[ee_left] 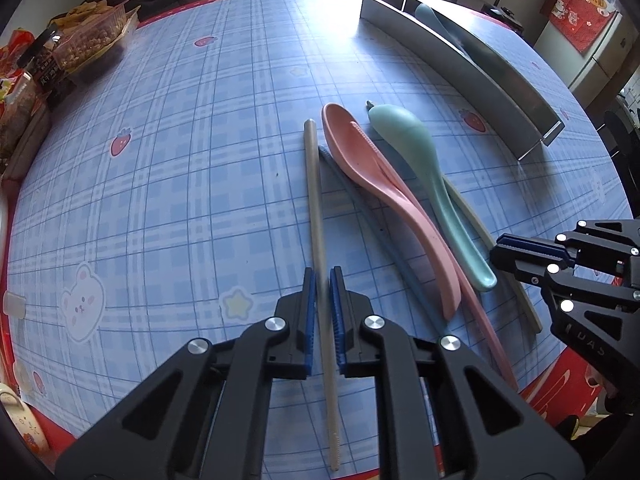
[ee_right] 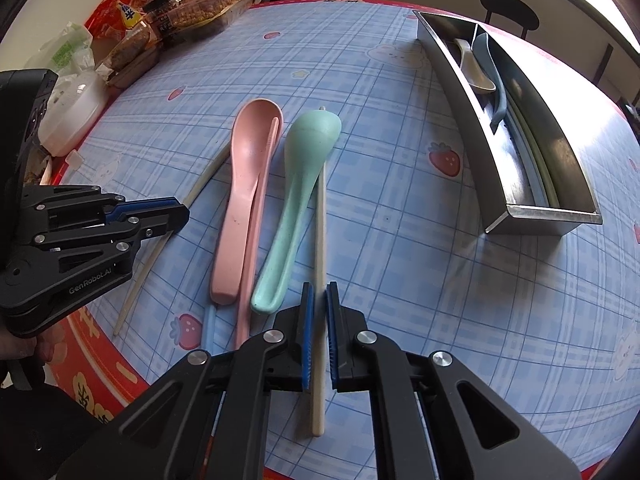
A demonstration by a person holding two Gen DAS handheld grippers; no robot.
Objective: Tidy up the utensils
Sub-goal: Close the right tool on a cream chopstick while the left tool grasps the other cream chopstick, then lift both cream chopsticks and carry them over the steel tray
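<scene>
My left gripper (ee_left: 322, 276) is shut on a beige chopstick (ee_left: 314, 200) that lies lengthwise on the blue plaid tablecloth. My right gripper (ee_right: 320, 292) is shut on a second beige chopstick (ee_right: 320, 220), which lies beside the mint spoon (ee_right: 304, 160). Between the two chopsticks lie a pink spoon (ee_left: 360, 160), a pink chopstick (ee_left: 480, 312) and a blue chopstick (ee_left: 360, 216), overlapping. The mint spoon (ee_left: 416, 140) lies bowl down. From the right wrist view the left gripper (ee_right: 186, 214) shows at the left, and the right gripper (ee_left: 496, 250) shows at the left wrist view's right edge.
A steel divided tray (ee_right: 540, 216) stands at the far right and holds a beige spoon (ee_right: 476, 72), a blue spoon (ee_right: 498, 92) and chopsticks. Snack bags and boxes (ee_right: 180, 16) crowd the far left corner. The table's red rim (ee_right: 100, 360) is close below both grippers.
</scene>
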